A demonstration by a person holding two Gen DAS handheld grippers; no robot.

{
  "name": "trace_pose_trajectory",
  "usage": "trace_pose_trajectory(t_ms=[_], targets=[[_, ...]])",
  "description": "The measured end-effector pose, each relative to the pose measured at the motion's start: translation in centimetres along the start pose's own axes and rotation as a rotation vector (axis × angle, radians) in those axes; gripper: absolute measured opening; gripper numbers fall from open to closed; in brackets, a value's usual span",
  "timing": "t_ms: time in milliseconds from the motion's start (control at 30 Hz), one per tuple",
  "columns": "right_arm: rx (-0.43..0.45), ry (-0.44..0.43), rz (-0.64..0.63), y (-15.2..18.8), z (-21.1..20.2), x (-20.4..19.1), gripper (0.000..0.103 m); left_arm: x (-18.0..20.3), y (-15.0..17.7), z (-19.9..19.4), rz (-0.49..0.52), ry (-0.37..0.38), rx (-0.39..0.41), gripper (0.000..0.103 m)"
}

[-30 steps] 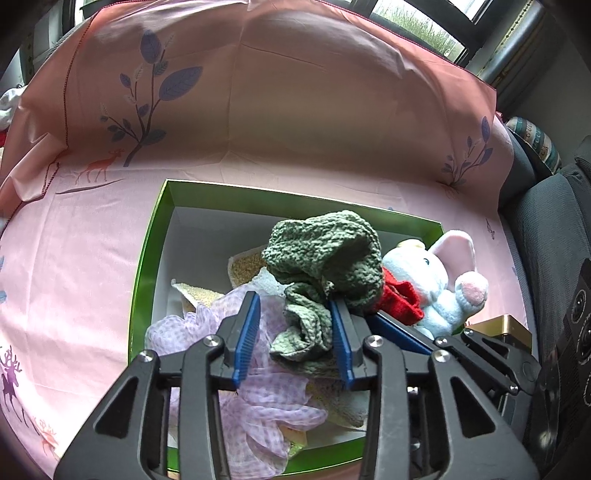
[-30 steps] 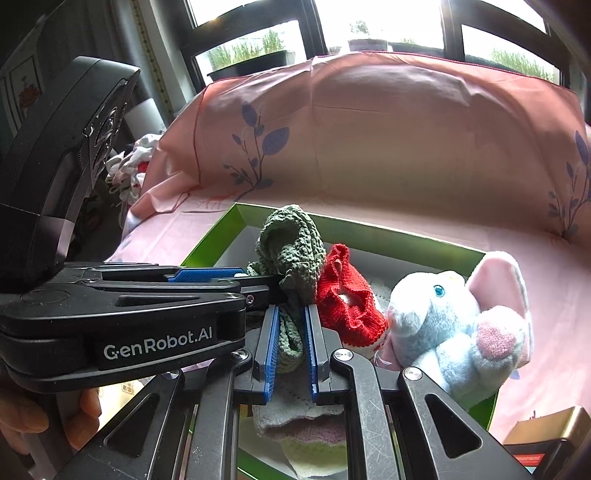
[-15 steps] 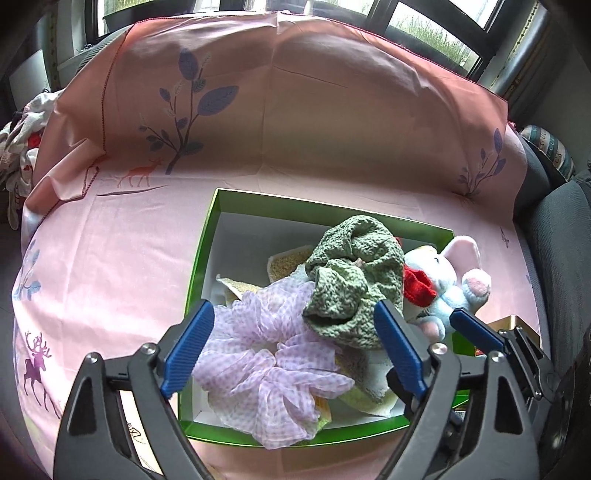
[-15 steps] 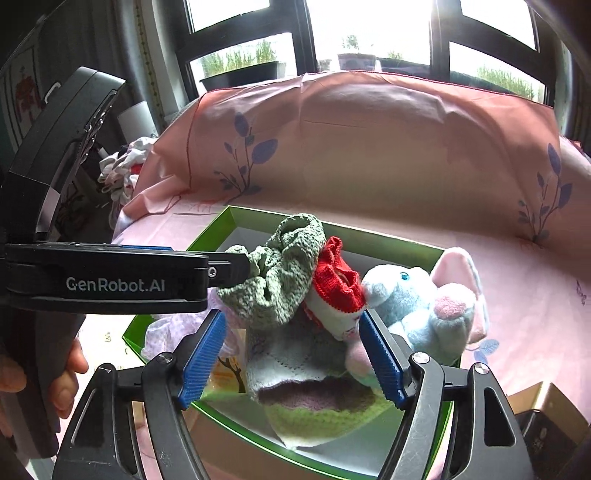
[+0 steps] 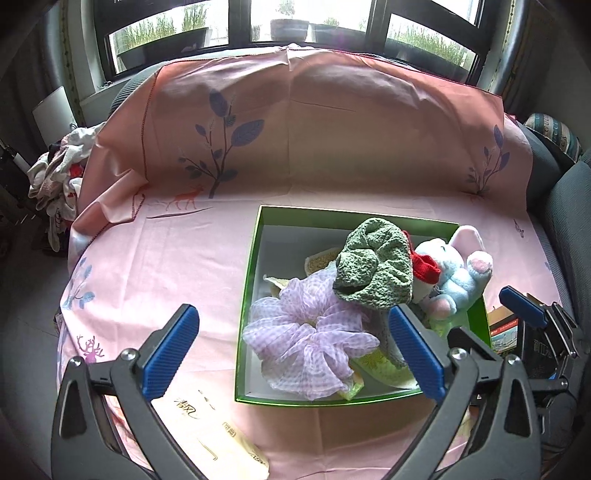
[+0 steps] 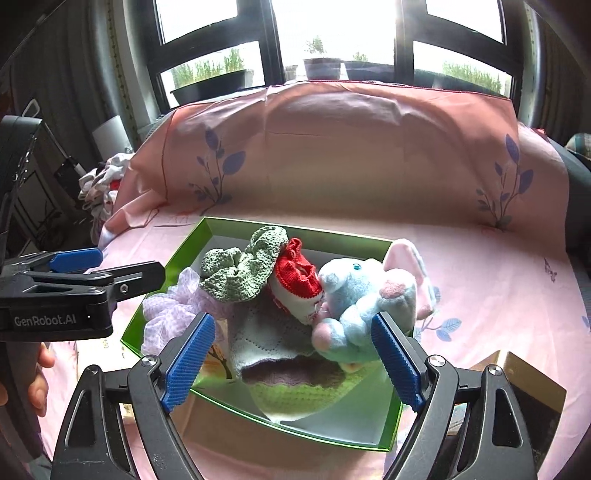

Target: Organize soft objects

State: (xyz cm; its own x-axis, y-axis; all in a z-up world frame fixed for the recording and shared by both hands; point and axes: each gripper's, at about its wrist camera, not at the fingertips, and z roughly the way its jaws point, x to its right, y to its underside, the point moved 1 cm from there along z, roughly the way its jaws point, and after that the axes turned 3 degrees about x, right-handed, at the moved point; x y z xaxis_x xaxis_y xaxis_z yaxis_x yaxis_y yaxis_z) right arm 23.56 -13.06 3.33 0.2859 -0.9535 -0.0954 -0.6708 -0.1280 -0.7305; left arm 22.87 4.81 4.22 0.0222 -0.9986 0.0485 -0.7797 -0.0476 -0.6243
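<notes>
Both tongs stand wide apart and grip nothing. The left gripper [image 5: 295, 349] hangs above the near edge of the green box [image 5: 255, 243], its blue pads [image 5: 168, 352] spread either side of the lilac scrunchie [image 5: 310, 343], clear of it. The right gripper [image 6: 295, 363] hangs likewise above the near side of the same box, one pad just in front of the scrunchie [image 6: 166, 314], the other in front of the plush elephant [image 6: 369, 295]; whether they touch cannot be told. The soft things lie heaped in the box: the green knitted piece [image 5: 373, 269] on top in the middle, a red-and-white knitted piece [image 6: 299, 280] between it and the elephant [image 5: 454, 273] at the right edge, and a pale knitted hat [image 6: 273, 343] underneath. The box rests on a pink printed sheet [image 5: 166, 251] that covers the seat and runs up its back; behind are dark-framed windows [image 6: 332, 33] with potted plants. Only the left view shows a tissue packet [image 5: 207, 424] on the near sheet. Only the right view shows the hat's green brim and a gold box [image 6: 532, 384] at the near right.
</notes>
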Motion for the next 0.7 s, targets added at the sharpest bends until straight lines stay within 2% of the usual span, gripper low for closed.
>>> trace_pose_trajectory(t_ms=[233,433,567,700], targets=[[-0.024,0.028,0.019,0.1,-0.9,-0.2,0.087,-0.2,1.4,-1.4,0.011,-0.044,-0.021,0.102],[-0.056,0.019,0.062,0.6,-1.3,0.1,0.087,-0.2,2.6,-2.0,-0.001,-0.025,-0.072,0.102],[-0.066,0.037,0.072,0.8,-1.8,0.3,0.087,0.2,2.9,-2.4,0.018,-0.055,-0.084,0.102],[-0.080,0.052,0.070,0.9,-2.3,0.3,0.087,0.2,3.1,-2.8,0.007,-0.054,-0.099,0.102]])
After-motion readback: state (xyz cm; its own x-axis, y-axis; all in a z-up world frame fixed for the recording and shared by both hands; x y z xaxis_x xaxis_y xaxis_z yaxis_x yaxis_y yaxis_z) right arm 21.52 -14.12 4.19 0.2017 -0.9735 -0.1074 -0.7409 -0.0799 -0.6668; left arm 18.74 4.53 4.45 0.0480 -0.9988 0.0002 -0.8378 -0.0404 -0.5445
